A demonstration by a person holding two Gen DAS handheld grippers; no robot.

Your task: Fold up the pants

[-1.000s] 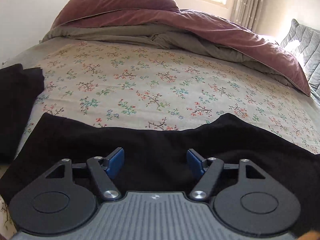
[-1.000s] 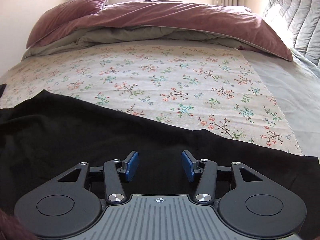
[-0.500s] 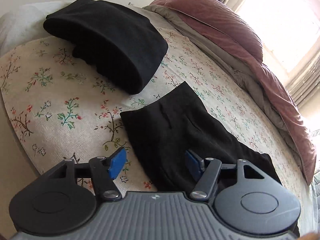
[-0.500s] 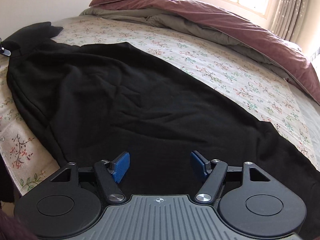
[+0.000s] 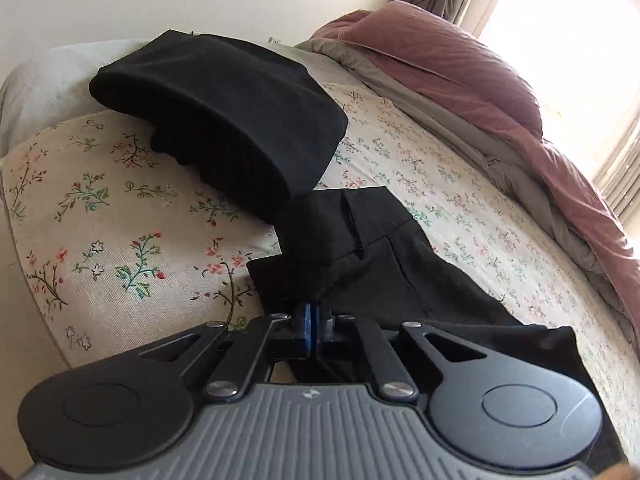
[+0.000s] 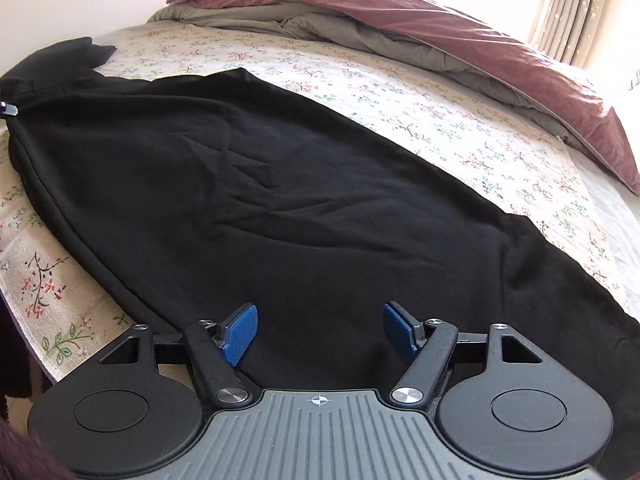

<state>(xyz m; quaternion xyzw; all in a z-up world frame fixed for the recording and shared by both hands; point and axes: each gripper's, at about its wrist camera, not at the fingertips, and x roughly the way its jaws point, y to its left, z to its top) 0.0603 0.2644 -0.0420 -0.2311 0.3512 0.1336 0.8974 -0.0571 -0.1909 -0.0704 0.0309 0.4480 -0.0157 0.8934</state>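
Where the blue pads of the left gripper (image 5: 314, 326) have just closed together, they pinch the near corner of the black pants (image 5: 360, 264) at the waist end. The right gripper (image 6: 320, 334) has just been widening its jaws; its pads hover apart above the pants' dark cloth, pressing on nothing. The pants lie spread lengthwise across a floral bedspread (image 6: 460, 120). Just beyond the waist sits a folded black garment (image 5: 224, 120). Further off, a mauve duvet (image 5: 460, 76) is bunched near a bright window (image 5: 580, 40).
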